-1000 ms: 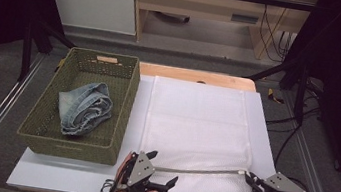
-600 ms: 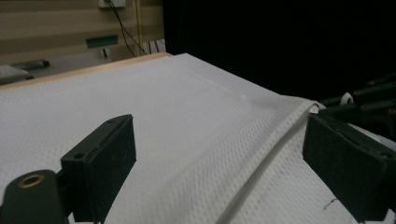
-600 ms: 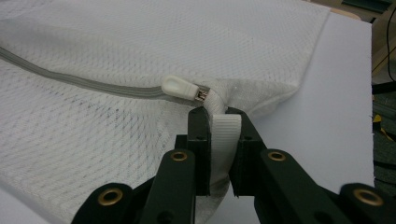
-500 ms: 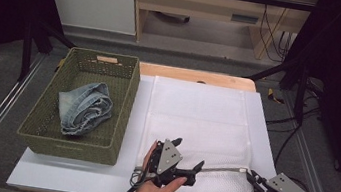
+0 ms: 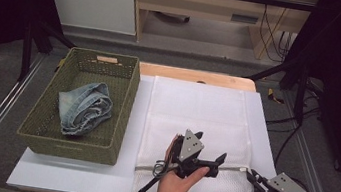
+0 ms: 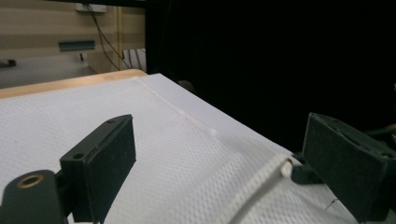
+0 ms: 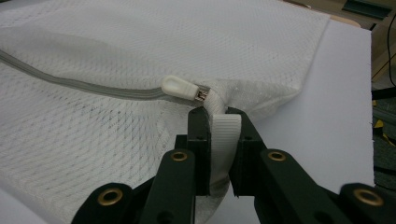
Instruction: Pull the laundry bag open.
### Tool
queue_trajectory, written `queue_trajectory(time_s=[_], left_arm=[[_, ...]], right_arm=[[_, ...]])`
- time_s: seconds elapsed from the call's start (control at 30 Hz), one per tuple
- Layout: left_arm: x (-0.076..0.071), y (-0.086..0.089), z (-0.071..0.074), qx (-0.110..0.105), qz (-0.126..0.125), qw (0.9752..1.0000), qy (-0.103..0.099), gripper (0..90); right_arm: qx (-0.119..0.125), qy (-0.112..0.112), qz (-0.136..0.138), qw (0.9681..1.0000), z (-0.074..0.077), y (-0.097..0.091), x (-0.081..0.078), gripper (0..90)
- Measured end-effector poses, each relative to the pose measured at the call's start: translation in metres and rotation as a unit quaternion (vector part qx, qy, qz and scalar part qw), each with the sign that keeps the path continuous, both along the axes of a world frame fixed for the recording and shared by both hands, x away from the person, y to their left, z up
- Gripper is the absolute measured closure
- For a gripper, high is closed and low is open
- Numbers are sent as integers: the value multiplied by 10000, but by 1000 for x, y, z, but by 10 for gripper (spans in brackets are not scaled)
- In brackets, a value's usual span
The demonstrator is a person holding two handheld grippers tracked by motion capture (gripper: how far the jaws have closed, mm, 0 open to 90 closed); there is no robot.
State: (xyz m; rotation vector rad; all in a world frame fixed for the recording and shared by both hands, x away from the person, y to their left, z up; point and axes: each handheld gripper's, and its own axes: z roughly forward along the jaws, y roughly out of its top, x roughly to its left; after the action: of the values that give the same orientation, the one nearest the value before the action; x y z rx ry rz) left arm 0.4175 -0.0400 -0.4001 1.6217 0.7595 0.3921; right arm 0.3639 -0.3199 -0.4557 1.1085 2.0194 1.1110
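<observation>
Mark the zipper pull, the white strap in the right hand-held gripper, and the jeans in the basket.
zipper pull [image 7: 180, 87], right gripper view, on its white plastic tab.
white strap [image 7: 225, 140], right gripper view, on the webbing between the jaws.
jeans [image 5: 83, 109], high view, on the middle of the folded denim.

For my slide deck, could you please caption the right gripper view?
Right gripper clamps the mesh bag's white strap beside the zipper pull.

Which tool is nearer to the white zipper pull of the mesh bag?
The right tool. It is clamped on the bag's strap just below the zipper pull. The left tool is open over the mesh bag, farther along the zipper.
</observation>
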Motion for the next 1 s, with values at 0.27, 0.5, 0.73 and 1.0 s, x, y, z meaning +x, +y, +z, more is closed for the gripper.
queue_trajectory(time_s=[0.27, 0.5, 0.73, 1.0], left_arm=[[10, -14, 1, -211, -211, 9988, 385, 86], [1, -28, -11, -188, -296, 9975, 609, 141], [-19, -28, -33, -219, -264, 9968, 718, 165], [-20, -24, -39, -475, -390, 9942, 884, 263]], right_arm=[[27, -8, 44, 10000, 0, 0, 1, 810], [40, -36, 42, 10000, 1, 1, 0, 810], [72, -41, 67, 9999, 1, 2, 0, 810], [26, -80, 75, 9999, 2, 4, 0, 809]])
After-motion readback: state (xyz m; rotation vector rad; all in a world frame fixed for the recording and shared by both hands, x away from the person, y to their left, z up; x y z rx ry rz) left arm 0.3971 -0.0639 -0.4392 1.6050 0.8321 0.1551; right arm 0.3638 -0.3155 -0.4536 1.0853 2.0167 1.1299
